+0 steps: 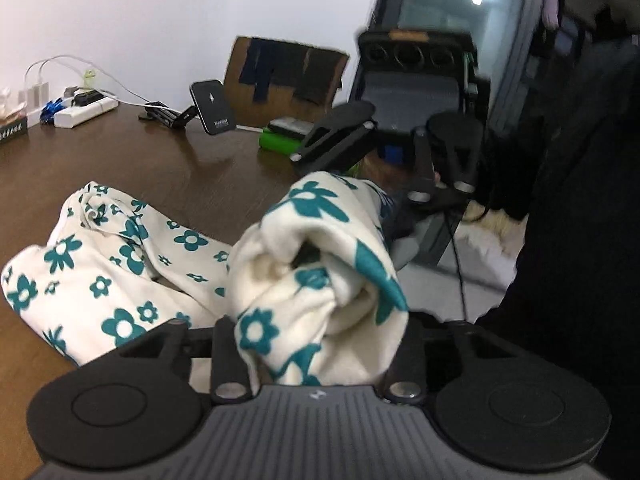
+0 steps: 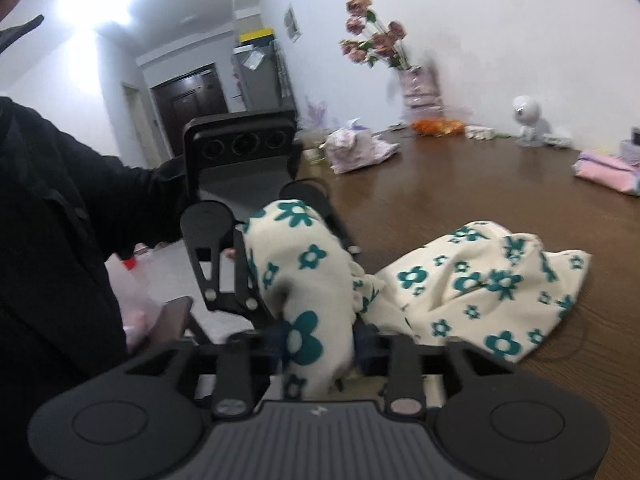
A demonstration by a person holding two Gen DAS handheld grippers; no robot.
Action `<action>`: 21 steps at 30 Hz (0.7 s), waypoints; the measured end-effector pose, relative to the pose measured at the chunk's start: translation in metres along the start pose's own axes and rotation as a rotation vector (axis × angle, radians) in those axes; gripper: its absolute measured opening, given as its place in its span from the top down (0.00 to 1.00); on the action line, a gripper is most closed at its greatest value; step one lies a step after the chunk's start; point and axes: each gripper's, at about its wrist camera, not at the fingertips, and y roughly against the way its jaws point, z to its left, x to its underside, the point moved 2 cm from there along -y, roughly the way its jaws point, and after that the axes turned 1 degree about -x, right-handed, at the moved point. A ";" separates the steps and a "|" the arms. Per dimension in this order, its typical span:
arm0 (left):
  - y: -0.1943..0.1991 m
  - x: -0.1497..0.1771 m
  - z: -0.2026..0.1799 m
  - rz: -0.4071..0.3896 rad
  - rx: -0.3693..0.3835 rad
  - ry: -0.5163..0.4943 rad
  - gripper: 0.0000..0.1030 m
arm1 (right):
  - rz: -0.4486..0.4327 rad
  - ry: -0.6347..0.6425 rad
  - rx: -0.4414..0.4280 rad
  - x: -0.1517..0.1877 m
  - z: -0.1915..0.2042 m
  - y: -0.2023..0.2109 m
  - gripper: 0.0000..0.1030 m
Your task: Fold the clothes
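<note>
A cream garment with teal flowers [image 1: 120,272] lies crumpled on the brown wooden table [image 1: 160,168], with one end lifted off near the table's edge. My left gripper [image 1: 316,320] is shut on that lifted, bunched end, and the cloth hides its fingertips. In the right wrist view the same garment [image 2: 480,280] trails away to the right on the table. My right gripper [image 2: 318,336] faces the left gripper [image 2: 292,240] from close by. Its jaws stand apart around the strip of cloth without clearly pressing it. In the left wrist view the right gripper [image 1: 372,164] shows just beyond the raised cloth.
A power strip with chargers [image 1: 84,110], a phone on a stand [image 1: 212,106] and a green box [image 1: 280,142] sit at the table's far side. A black chair [image 1: 416,88] stands beyond the edge. A flower vase [image 2: 420,88], folded pink cloths [image 2: 604,172] and a person's dark sleeve [image 2: 60,220] show in the right wrist view.
</note>
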 end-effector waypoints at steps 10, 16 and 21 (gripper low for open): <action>0.017 0.006 -0.012 -0.072 0.118 0.106 0.72 | -0.107 -0.001 -0.136 0.018 -0.007 -0.011 0.21; 0.018 0.013 -0.018 0.007 0.080 0.087 0.56 | -0.046 -0.385 -0.354 0.022 -0.041 -0.028 0.65; 0.041 0.013 -0.015 0.028 -0.029 0.048 0.27 | 0.001 -0.533 -0.341 0.029 -0.046 -0.029 0.77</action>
